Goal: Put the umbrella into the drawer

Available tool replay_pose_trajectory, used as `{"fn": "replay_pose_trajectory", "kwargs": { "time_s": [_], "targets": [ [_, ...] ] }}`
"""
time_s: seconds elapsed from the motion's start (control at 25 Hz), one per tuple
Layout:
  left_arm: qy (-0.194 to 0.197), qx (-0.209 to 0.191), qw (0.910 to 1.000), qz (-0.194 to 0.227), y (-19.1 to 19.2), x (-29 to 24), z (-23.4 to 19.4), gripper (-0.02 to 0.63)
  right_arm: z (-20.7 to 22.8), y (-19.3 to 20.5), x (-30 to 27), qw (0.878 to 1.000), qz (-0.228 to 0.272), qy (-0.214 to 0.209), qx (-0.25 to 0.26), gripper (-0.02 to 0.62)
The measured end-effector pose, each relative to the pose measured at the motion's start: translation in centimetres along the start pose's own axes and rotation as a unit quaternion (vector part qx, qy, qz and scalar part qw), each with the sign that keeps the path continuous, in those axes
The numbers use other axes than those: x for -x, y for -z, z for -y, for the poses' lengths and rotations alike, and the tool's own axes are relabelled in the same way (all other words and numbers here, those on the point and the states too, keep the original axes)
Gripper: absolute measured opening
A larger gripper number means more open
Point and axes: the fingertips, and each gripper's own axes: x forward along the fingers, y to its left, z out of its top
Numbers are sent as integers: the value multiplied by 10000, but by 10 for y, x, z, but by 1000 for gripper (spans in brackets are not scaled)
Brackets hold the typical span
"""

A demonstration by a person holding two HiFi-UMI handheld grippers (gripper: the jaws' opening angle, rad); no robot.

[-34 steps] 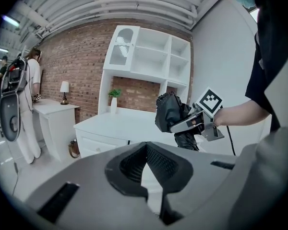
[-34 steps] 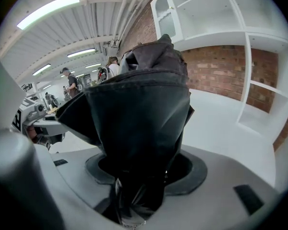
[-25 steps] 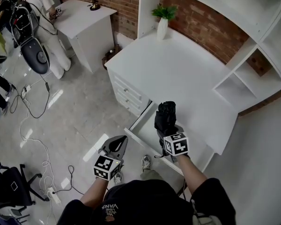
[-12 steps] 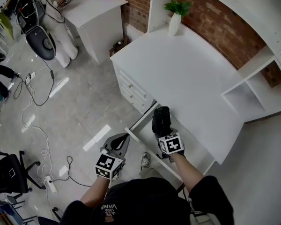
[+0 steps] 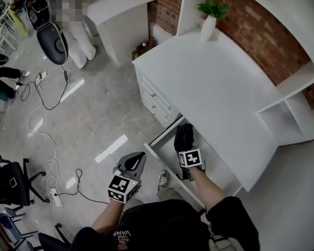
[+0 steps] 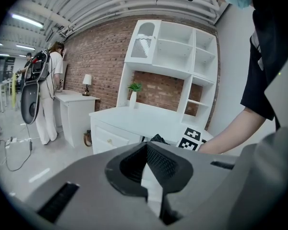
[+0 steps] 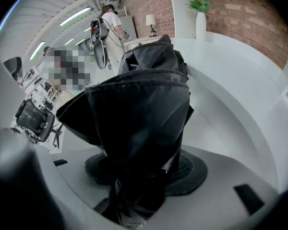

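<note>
My right gripper (image 5: 184, 143) is shut on a folded black umbrella (image 5: 184, 134) and points steeply down into the open white drawer (image 5: 165, 143) under the desk (image 5: 214, 77). The umbrella's bunched black fabric (image 7: 144, 109) fills the right gripper view, and it is clamped between the jaws of the right gripper (image 7: 146, 169). The umbrella's far end hangs just inside the drawer opening. My left gripper (image 5: 135, 160) hovers over the floor to the left of the drawer's front, shut and holding nothing. In the left gripper view, the left gripper (image 6: 151, 174) faces the desk.
A potted plant in a white vase (image 5: 209, 22) stands at the desk's far corner. Closed drawers (image 5: 157, 101) sit left of the open one, and white shelving (image 5: 295, 106) stands to the right. Cables (image 5: 42, 135), a black office chair (image 5: 8, 187), another white table (image 5: 118, 1) and a standing person (image 5: 76, 20) lie to the left.
My right gripper has sunk with the umbrella from desk-edge height down into the drawer opening and tipped more steeply. The left gripper has dropped slightly and stays shut.
</note>
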Motion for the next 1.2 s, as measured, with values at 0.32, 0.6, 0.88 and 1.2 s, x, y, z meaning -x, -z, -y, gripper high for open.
{"fn": "replay_pose_trajectory", "kwargs": {
  "time_s": [0.32,0.6,0.88,1.2],
  "targets": [
    [-93,100,9999,-58,7,-1,-5,6,14,9,-27,9982,-346,128,-475,239],
    [-149,124,9997,-135,11,-2,-9,6,24,2,-39,9959,-246,268,-832,245],
    [-128,124,9996,-199,14,-1,-11,6,28,0,-45,9906,-119,247,-1342,259],
    [-40,106,9998,-189,13,-3,-9,6,29,-4,-37,9891,140,314,-1435,270]
  ]
}}
